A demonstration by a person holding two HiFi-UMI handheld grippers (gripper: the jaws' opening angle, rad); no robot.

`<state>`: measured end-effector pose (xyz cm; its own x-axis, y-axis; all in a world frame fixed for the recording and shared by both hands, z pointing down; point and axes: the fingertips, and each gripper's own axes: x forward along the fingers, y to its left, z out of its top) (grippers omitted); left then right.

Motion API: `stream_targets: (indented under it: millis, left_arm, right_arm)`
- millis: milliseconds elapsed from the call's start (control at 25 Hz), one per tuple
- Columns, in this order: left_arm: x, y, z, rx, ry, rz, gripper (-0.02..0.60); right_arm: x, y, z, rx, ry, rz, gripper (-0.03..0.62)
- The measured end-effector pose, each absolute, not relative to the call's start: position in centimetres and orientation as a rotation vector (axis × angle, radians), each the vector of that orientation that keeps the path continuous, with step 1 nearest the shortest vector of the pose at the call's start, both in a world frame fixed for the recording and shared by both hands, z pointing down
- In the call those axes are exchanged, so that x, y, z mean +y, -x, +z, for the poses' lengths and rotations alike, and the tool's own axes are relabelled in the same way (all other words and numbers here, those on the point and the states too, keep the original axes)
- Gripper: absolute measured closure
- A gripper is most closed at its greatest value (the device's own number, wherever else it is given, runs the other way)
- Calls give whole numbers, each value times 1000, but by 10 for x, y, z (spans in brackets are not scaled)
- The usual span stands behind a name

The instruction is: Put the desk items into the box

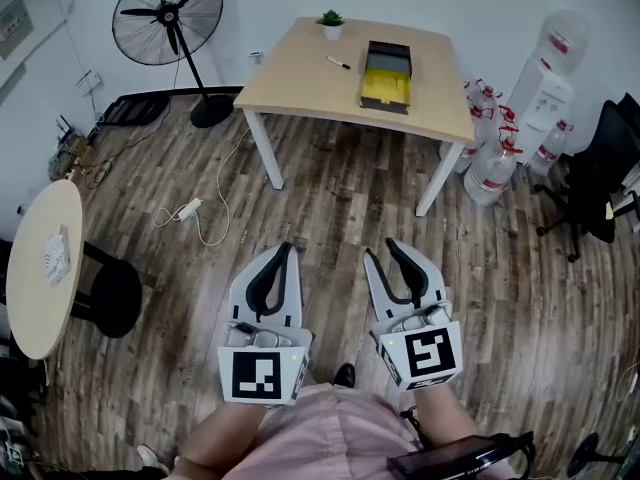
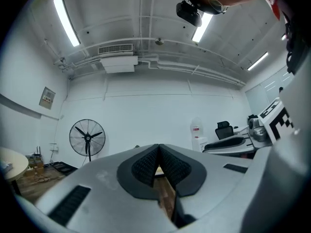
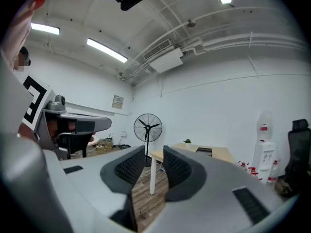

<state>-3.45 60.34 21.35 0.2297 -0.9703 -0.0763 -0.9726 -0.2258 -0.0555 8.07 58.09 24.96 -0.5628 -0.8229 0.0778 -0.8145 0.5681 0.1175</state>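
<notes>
Far ahead on the pale wooden table (image 1: 295, 73), the box (image 1: 385, 78) is sitting open, black outside and yellow within, with a marker (image 1: 338, 63) lying just left of it and a small potted plant (image 1: 331, 23) behind. Bare plank floor (image 1: 350, 203) is stretching between. Both grippers are hovering low by the person's waist: the left gripper (image 1: 288, 248) pinched together on nothing, the right gripper (image 1: 380, 249) parted, empty.
</notes>
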Motion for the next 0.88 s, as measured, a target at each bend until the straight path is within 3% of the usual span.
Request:
stream_targets:
  millis: [280, 880]
  left_arm:
    - [564, 51, 235, 1941, 2421, 16, 571]
    - [394, 151, 222, 1883, 2425, 117, 571]
  right_arm:
    - [539, -69, 269, -2642, -1394, -75, 474]
    - [371, 20, 256, -2588, -1464, -161, 482]
